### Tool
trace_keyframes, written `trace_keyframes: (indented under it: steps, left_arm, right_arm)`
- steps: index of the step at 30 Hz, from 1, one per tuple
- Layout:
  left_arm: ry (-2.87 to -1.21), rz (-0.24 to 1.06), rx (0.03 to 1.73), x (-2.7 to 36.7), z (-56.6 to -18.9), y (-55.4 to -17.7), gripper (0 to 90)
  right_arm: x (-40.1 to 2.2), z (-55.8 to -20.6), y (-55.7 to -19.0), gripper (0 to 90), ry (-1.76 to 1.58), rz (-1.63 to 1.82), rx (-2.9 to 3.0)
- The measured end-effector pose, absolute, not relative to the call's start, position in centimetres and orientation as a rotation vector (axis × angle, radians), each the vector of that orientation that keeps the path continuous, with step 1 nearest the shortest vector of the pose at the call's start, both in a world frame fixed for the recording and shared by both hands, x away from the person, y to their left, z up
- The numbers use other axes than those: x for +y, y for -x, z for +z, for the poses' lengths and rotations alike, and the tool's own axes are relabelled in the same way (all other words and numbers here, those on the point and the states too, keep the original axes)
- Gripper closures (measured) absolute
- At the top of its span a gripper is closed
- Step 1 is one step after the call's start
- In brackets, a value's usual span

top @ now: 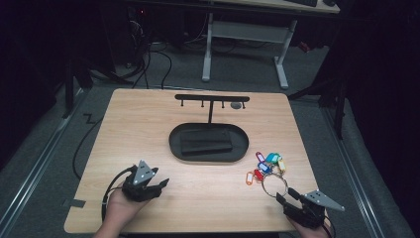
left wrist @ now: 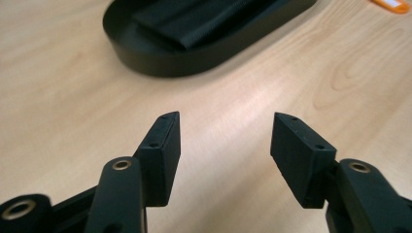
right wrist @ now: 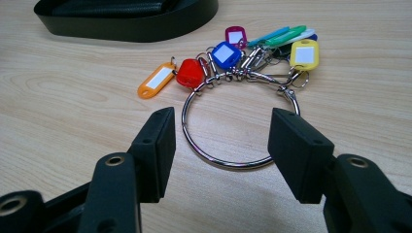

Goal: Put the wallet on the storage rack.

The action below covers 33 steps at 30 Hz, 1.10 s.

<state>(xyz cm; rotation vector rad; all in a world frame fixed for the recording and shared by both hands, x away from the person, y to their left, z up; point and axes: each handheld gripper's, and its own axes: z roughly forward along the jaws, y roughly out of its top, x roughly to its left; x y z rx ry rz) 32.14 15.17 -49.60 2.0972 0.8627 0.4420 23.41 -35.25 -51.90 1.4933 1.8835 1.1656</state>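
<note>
I can read no writing anywhere: the paper windows of the key tags on my ring are blank.

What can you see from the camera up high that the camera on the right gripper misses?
The high view alone takes in the black hook stand behind the tray, the left gripper open over bare wood, and the floor around the table. The right gripper view alone shows white label windows on the key tags. Both show the metal key ring, the black oval tray and the right gripper, open beside the ring.
</note>
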Motion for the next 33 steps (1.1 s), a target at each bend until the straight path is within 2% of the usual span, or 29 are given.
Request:
trace_keyframes:
  steps: [6,19,33]
  left_arm:
    - [-2.076,0.418,0.869,16.7,-51.1,-29.8,43.8]
    - [-2.092,0.409,0.856,17.3,-51.4,-30.0,36.2]
    - [-2.097,0.376,0.848,17.8,-51.6,-30.1,35.9]
  right_arm:
    - [-35.4,-52.0,-23.3,43.7,-1.505,1.152,1.878]
    - [-34.7,-52.0,-24.0,42.7,-1.525,1.022,1.89]
    - [-33.4,-49.2,-25.1,41.7,-1.499,0.839,1.972]
